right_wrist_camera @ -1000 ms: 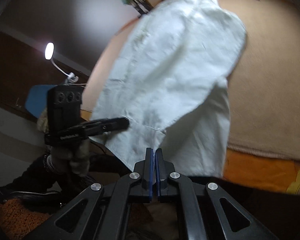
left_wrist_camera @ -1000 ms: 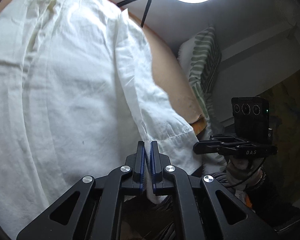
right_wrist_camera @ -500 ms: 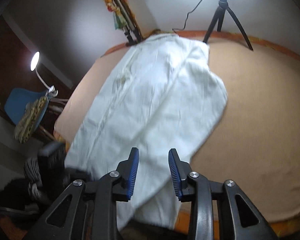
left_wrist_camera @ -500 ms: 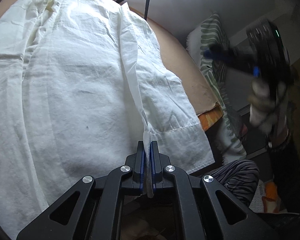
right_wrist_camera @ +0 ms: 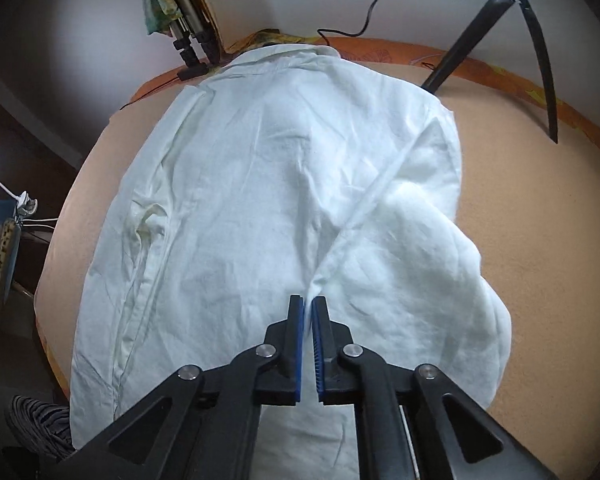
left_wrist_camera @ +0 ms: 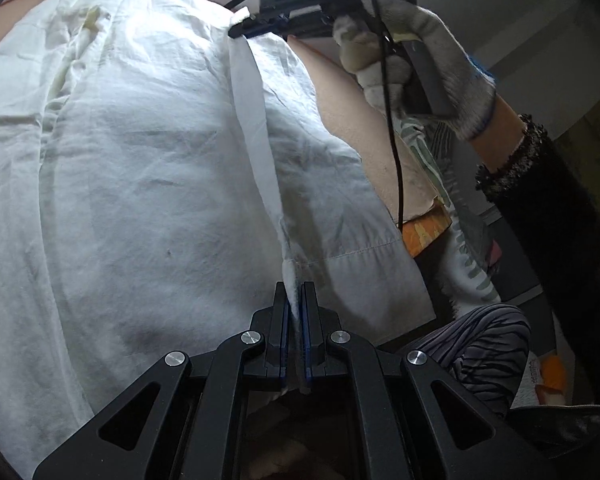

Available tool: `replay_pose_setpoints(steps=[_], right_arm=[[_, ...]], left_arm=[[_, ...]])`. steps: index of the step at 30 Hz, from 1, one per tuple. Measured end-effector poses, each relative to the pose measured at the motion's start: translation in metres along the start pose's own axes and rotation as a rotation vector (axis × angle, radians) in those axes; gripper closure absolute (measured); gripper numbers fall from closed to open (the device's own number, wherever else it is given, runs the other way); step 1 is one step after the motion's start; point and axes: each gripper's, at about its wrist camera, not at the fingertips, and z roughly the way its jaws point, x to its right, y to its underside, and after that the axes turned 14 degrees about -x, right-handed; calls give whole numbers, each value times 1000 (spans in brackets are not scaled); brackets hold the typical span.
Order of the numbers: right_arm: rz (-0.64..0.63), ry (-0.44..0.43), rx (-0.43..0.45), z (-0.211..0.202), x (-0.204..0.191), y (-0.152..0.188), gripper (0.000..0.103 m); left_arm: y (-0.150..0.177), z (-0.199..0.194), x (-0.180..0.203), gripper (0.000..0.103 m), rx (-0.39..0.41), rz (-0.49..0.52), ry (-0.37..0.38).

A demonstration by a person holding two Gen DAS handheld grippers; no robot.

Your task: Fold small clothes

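Note:
A white shirt (left_wrist_camera: 148,184) lies spread on a tan bed cover (right_wrist_camera: 540,208). My left gripper (left_wrist_camera: 296,300) is shut on the shirt's folded edge near the hem and holds that fold raised. My right gripper (right_wrist_camera: 309,312) is shut on the same fold farther up the shirt (right_wrist_camera: 260,184). In the left wrist view the right gripper (left_wrist_camera: 240,30) shows at the top, its tips pinching the raised strip of cloth, held by a gloved hand (left_wrist_camera: 404,44). The fold runs taut between the two grippers.
A black tripod (right_wrist_camera: 500,24) and a cable stand at the bed's far edge. A second stand with coloured cloth (right_wrist_camera: 180,12) is at the back left. A striped green pillow (left_wrist_camera: 452,216) lies beside the bed. An orange sheet edge (left_wrist_camera: 424,228) marks the bed's near side.
The right gripper let go near the hem, opened, moved up the shirt, and has shut on the fold farther along. The left gripper kept its hold.

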Motion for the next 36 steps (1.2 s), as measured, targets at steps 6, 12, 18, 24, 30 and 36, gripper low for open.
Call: replay_pose_setpoints(steps=[6,12,18,24,30,36], right_arm=[[-49,-23,-33,21,-24,-22,98],[-97,-85,21,-2,-33,-3,72],[-120,-96,121,-67,-20,71,71],[-108,-115,143,-88,-8,167,68],[-40,-193,64,-57,-9,250,61],[25,-303,-5,-15,-8,275,52]], left_arm=[[6,-8,-2,99,-13,12,-31],[11,-30,0,98,34,4,-102],[9,-59,-1,98,112,20,-110],[0,-64,19,98,136,131,-151],[-9,-29,31,98,59,203,-199],[-18,-14,15,98,29,138,-188]])
